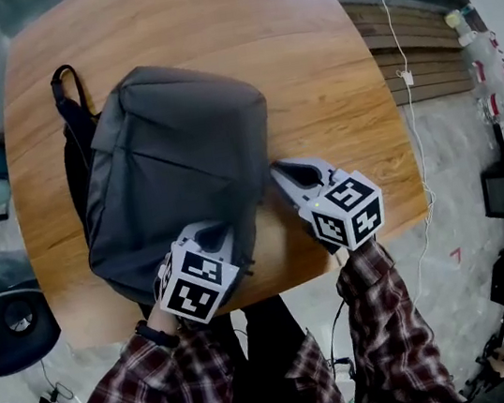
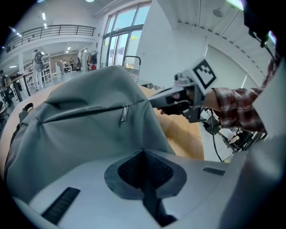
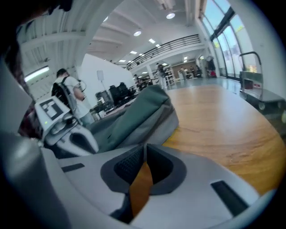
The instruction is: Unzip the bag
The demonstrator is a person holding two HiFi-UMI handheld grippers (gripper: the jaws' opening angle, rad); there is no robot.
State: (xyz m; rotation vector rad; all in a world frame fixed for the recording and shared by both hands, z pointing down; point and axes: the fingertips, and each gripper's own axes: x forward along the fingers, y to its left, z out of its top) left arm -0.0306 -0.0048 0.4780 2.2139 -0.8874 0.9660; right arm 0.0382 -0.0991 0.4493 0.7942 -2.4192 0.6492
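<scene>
Dark grey fabric backpack (image 1: 170,161) is lying mid-frame, its lower edge hiding under the left gripper (image 1: 215,238). That one and the right gripper (image 1: 278,173) are pinching closed, empty.

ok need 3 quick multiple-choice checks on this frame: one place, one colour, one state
1. Relative to the backpack on the table, where is the right claw?
A. on top of the backpack
B. past the table's far edge
C. beside the backpack's right edge, over the table

2. What colour is the backpack?
A. dark grey
B. red
C. yellow

3. How do the left claw's jaws stand?
A. wide apart
B. together
C. clamped on a bottle

Answers:
1. C, since the head view shows it at the backpack's right side, above bare wood.
2. A, since the fabric reads dark grey in all three views.
3. B, since the left gripper view shows the two jaws meeting in a line with nothing between them.
</scene>
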